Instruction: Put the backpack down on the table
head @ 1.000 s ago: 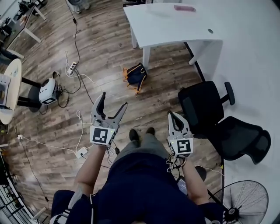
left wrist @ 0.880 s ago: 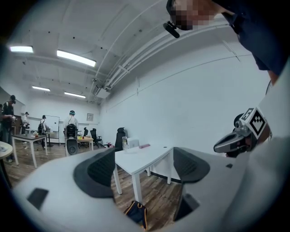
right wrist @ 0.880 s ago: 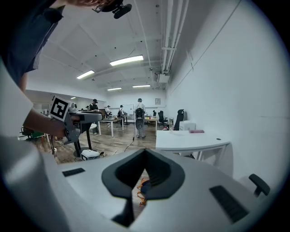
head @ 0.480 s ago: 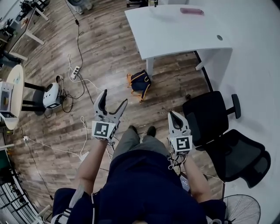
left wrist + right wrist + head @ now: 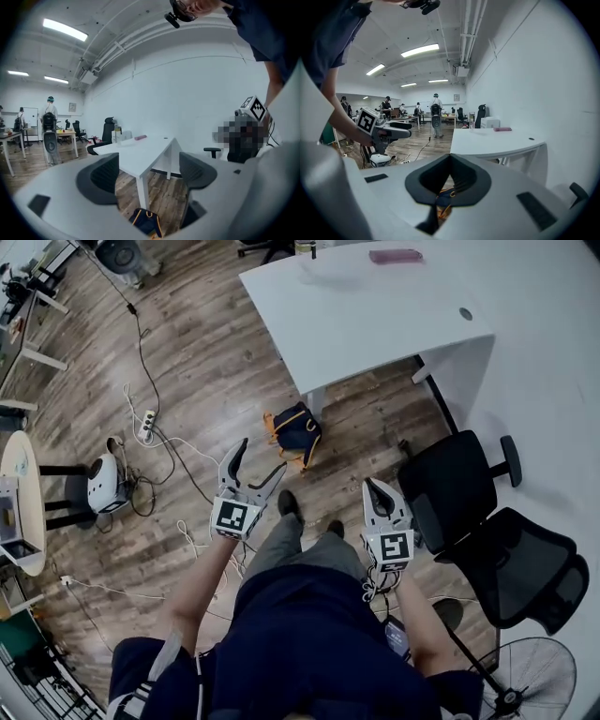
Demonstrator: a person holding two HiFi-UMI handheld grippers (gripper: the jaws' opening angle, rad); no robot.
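since the earlier frame the person has stepped forward: the table (image 5: pixel 375 310) and the backpack (image 5: pixel 293 427) lie nearer to both grippers in the head view, and one shoe is now ahead of the other

left gripper (image 5: pixel 261 457): held out in front, jaws spread wide. its own view shows the two dark pads well apart with nothing between them, only the floor, the table (image 5: pixel 140 152) and the backpack (image 5: pixel 146 221) low down beyond. finding: empty

right gripper (image 5: pixel 372 487): held level with the left one, jaws together. its own view shows the pad tips meeting, with nothing gripped; a little of the backpack (image 5: pixel 442 199) shows through the hollow below the tips, far off on the floor. finding: closed, empty

backpack: dark blue with orange trim, on the wooden floor just beside the table's near leg, not on the table top. neither gripper touches it

table: white, with a pink item (image 5: pixel 396 256) near its far edge

surroundings: two black office chairs (image 5: pixel 452 486) to the right, a power strip (image 5: pixel 144 426) and loose cables on the floor to the left
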